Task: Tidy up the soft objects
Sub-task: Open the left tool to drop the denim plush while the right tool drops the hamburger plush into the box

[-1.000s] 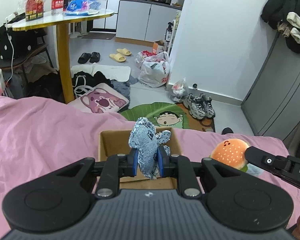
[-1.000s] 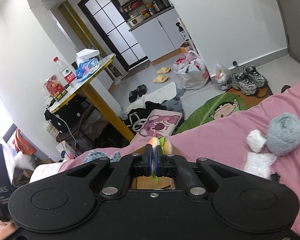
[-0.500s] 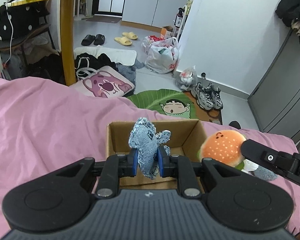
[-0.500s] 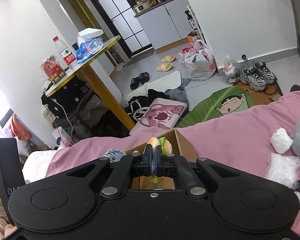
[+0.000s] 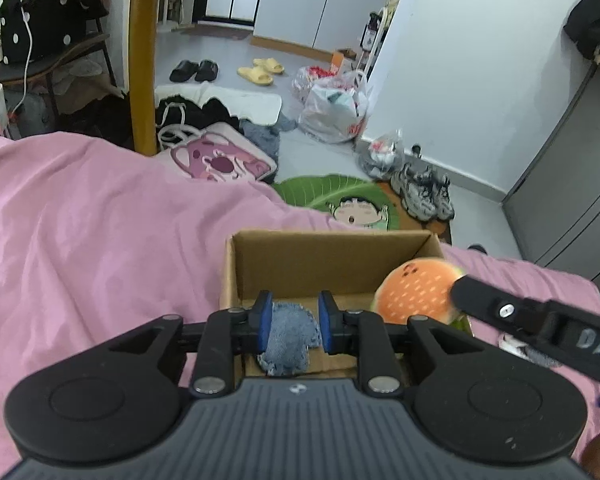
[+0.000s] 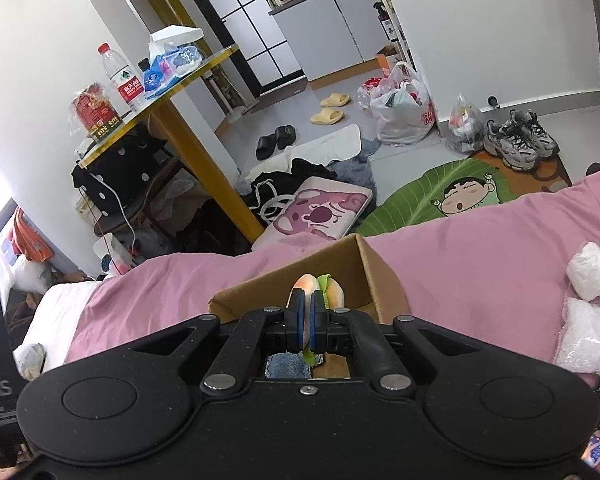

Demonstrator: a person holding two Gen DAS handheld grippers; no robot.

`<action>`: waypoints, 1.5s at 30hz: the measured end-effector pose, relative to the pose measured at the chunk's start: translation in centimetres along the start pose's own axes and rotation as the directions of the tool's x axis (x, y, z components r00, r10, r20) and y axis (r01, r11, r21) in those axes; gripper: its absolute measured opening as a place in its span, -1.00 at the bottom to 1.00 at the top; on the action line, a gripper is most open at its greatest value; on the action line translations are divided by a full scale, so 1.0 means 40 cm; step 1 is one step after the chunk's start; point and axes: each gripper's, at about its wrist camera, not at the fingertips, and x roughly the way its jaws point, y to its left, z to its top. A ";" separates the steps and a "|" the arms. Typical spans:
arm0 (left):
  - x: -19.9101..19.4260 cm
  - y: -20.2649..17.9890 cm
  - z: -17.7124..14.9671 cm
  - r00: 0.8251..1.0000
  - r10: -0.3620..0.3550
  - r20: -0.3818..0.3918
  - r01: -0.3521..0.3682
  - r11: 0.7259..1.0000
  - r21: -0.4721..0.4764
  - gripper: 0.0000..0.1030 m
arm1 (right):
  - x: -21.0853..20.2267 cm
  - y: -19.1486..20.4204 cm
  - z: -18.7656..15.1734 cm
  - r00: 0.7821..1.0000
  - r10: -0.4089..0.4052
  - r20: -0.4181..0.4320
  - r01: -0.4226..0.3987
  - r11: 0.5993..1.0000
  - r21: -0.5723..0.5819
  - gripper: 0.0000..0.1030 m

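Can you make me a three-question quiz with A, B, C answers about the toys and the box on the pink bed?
1. Where is the blue denim soft toy?
A. Inside the brown cardboard box
B. On the floor
C. On the yellow table

2. What colour is the blanket under the box?
A. Green
B. Pink
C. White

3. What is the right gripper doing?
A. Standing wide open
B. Shut on nothing
C. Shut on the orange burger plush toy

Answers:
1. A, the denim toy lies low in the box; the left gripper pads stand apart beside it, having just opened.
2. B, pink fabric surrounds the box.
3. C, the right wrist view shows its pads pinching the burger over the box.
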 end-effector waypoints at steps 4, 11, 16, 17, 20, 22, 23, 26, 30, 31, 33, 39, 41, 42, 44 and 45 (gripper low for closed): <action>-0.015 0.012 0.003 1.000 0.022 0.010 -0.022 0.999 -0.026 -0.48 | 0.010 0.006 0.007 1.000 0.008 0.001 -0.008 1.000 0.005 -0.94; -0.044 0.038 0.014 0.993 0.112 0.035 -0.109 0.991 -0.080 -0.02 | 0.016 0.030 0.020 0.998 0.055 -0.001 -0.055 0.998 -0.022 -0.82; -0.072 0.049 0.010 0.991 0.131 0.029 -0.127 0.987 -0.103 0.14 | -0.023 0.037 0.024 0.999 0.023 0.023 -0.022 0.999 -0.026 0.34; -0.083 0.043 0.010 0.987 0.153 0.039 -0.149 0.985 -0.088 0.24 | -0.038 0.035 0.025 0.999 0.026 0.032 -0.025 0.999 -0.034 0.34; -0.113 0.029 0.013 0.982 0.175 0.070 -0.171 0.983 -0.066 0.57 | -0.074 0.020 0.029 0.999 0.036 0.032 -0.036 0.999 -0.023 0.38; -0.126 0.019 0.015 0.982 0.171 0.075 -0.167 0.984 -0.062 0.63 | -0.094 0.008 0.031 0.999 0.030 0.037 -0.030 0.999 -0.020 0.40; -0.129 0.012 0.016 0.982 0.175 0.071 -0.171 0.984 -0.052 0.64 | -0.106 0.002 0.033 0.999 0.024 0.040 -0.023 1.000 -0.020 0.41; -0.139 -0.006 0.012 0.984 0.169 0.052 -0.168 0.985 -0.031 0.67 | -0.143 -0.019 0.035 0.999 0.006 0.050 -0.005 1.000 -0.020 0.52; -0.178 -0.025 -0.003 0.983 0.168 0.071 -0.166 0.986 -0.026 0.81 | -0.181 -0.034 0.036 0.998 -0.009 0.057 0.011 0.999 -0.033 0.60; -0.189 -0.029 -0.006 0.983 0.164 0.079 -0.162 0.986 -0.026 0.84 | -0.189 -0.036 0.036 0.998 -0.011 0.058 0.013 0.999 -0.038 0.65; -0.207 -0.035 -0.012 0.984 0.155 0.083 -0.152 0.988 -0.038 0.94 | -0.210 -0.041 0.037 0.998 -0.007 0.062 0.010 0.999 -0.052 0.77; -0.256 -0.075 -0.027 0.981 0.165 0.104 -0.164 0.986 -0.018 1.00 | -0.288 -0.061 0.042 0.995 0.012 0.097 -0.005 0.997 -0.078 1.00; -0.278 -0.088 -0.030 0.980 0.162 0.119 -0.160 0.987 -0.028 1.00 | -0.313 -0.069 0.047 0.995 0.014 0.103 -0.005 0.997 -0.082 1.00; -0.287 -0.094 -0.032 0.980 0.155 0.122 -0.153 0.988 -0.032 1.00 | -0.322 -0.074 0.049 0.994 0.014 0.105 -0.005 0.997 -0.083 1.00; -0.305 -0.111 -0.037 0.980 0.153 0.129 -0.150 0.988 -0.031 1.00 | -0.343 -0.086 0.050 0.994 0.017 0.112 -0.008 0.997 -0.081 1.00; -0.315 -0.122 -0.038 0.979 0.153 0.136 -0.152 0.988 -0.024 1.00 | -0.354 -0.093 0.050 0.993 0.018 0.116 -0.009 0.997 -0.081 1.00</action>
